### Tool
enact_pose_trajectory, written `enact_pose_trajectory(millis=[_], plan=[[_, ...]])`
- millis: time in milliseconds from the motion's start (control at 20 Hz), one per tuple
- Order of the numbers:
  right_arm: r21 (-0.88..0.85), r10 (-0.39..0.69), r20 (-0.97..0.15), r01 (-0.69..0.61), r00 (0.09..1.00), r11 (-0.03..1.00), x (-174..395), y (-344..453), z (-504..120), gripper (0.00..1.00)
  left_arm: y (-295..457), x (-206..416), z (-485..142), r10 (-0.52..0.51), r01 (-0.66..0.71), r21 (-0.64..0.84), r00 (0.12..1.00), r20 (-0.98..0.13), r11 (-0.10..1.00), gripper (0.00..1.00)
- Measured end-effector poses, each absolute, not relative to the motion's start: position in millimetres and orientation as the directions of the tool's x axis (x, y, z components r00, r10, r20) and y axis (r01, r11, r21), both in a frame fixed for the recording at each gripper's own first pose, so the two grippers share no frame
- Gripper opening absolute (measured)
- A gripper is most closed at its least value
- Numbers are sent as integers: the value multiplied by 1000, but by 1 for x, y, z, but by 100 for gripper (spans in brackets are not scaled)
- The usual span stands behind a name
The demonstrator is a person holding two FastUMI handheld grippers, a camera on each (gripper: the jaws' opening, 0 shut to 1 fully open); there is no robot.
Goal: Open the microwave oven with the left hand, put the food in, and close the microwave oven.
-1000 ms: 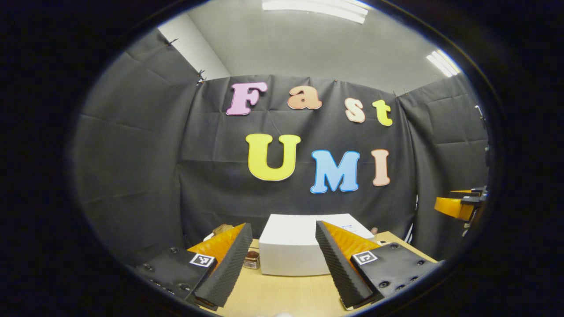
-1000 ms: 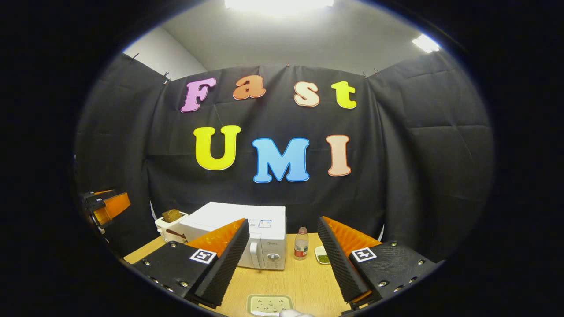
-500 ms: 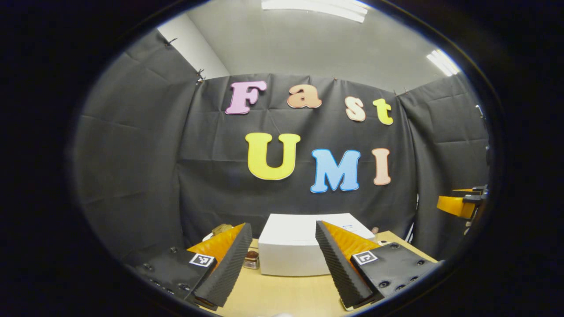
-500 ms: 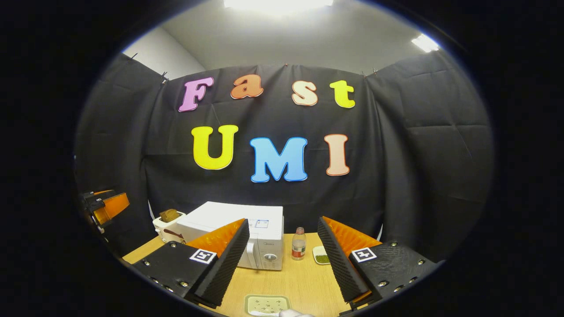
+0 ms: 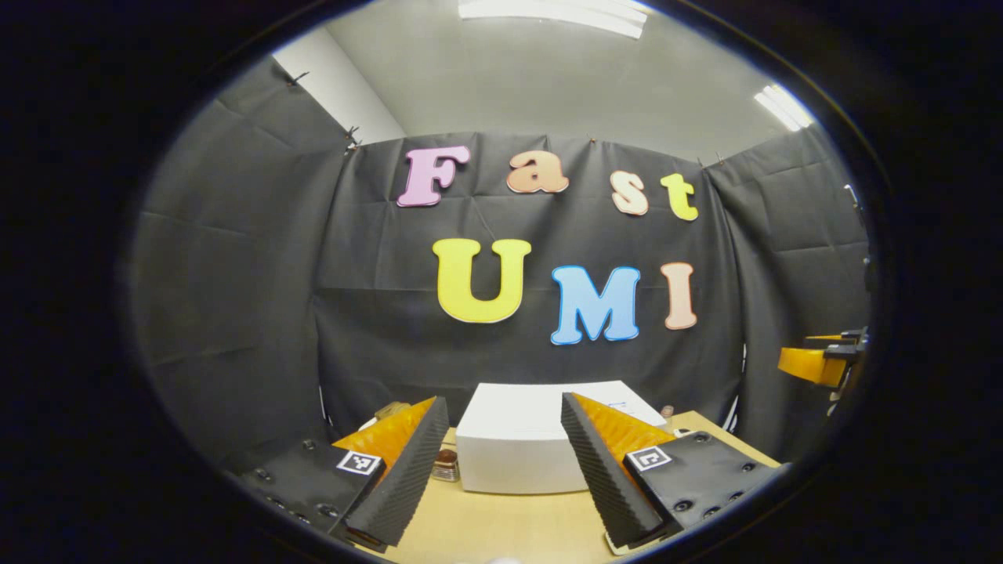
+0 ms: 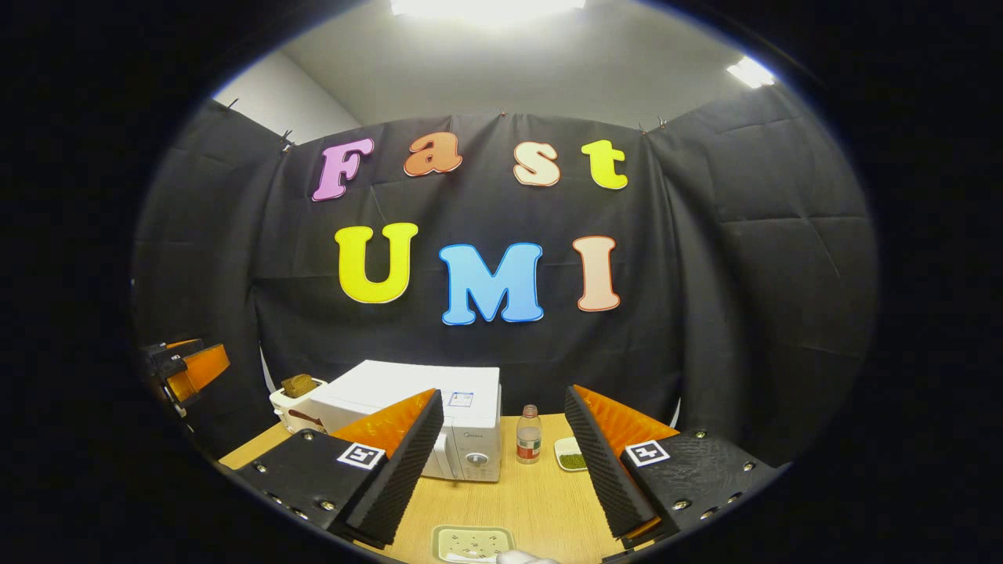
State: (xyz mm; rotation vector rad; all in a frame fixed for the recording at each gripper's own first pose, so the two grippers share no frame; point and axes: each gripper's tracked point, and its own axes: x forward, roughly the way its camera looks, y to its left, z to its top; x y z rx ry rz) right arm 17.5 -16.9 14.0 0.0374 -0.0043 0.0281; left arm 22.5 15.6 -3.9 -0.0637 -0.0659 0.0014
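Meanwhile little has changed: both views have drifted only slightly. The left gripper [image 5: 497, 462] and right gripper [image 6: 501, 462] hang open and empty. The microwave oven [image 6: 423, 427] sits door-shut at lower centre; a plate [image 6: 472, 542] lies at the bottom edge.

Left tool [image 5: 501, 470] hanging open above the worktop [image 5: 509, 525], facing the microwave oven [image 5: 525, 446].

Its two fingers [image 5: 407, 470] are standing well apart, gripping nothing, and the white microwave oven is sitting between them farther back on the wooden worktop, with its plain side turned this way. A small brownish item [image 5: 446, 465], too small to identify, is lying just left of the oven. The other tool [image 5: 823, 360] is showing at the far right edge, raised above the worktop.
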Motion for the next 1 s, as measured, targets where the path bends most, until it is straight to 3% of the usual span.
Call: enact_pose_trajectory(millis=[1000], plan=[[43,53,-3,-53,999,998,30,-12,7,96,13,29,-11,13,-10,-52,999,47,999,100]])
